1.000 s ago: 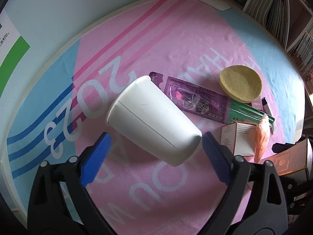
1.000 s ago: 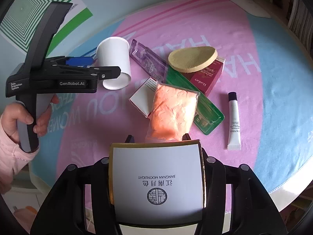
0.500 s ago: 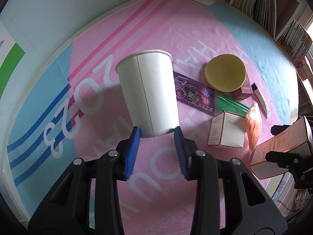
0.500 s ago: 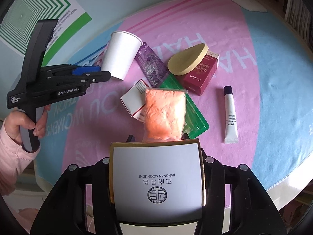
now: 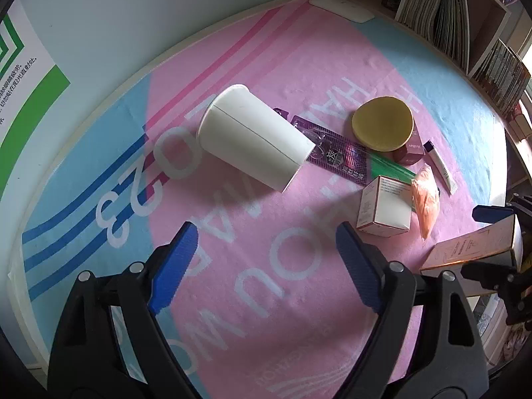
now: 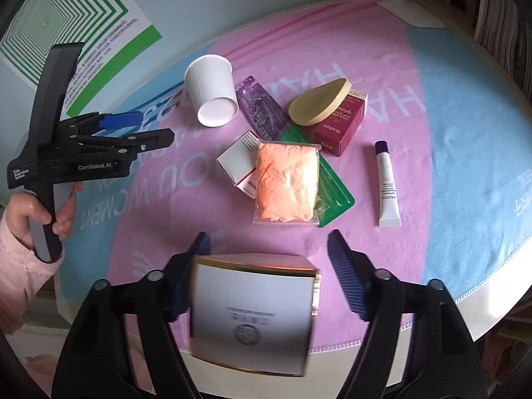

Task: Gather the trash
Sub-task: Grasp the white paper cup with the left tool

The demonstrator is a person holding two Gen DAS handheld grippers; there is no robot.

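A white paper cup [image 5: 252, 139] lies on its side on the pink and blue cloth [image 5: 299, 266], beyond my left gripper [image 5: 266, 232]. That gripper's jaws are opening, and only cloth shows between its blue pads. My right gripper [image 6: 268, 236] is opening too. A white box with gold edges [image 6: 252, 312] sits blurred between its jaws, close to the left pad and apart from the right pad. In the right wrist view a hand holds the left gripper [image 6: 149, 128] short of the cup [image 6: 212, 91].
Beside the cup lie a purple sachet [image 6: 262, 109], a yellow sponge [image 6: 321, 103] on a red box [image 6: 339, 123], an orange bag [image 6: 286, 179], a green packet [image 6: 332, 189], a small white box [image 6: 237, 163] and a tube [image 6: 387, 186]. Bookshelves [image 5: 449, 10] stand behind.
The left gripper, half a second ago shut on the upright cup's base, has let go; the cup now lies on its side. The right jaws have spread and the box has gone blurred.
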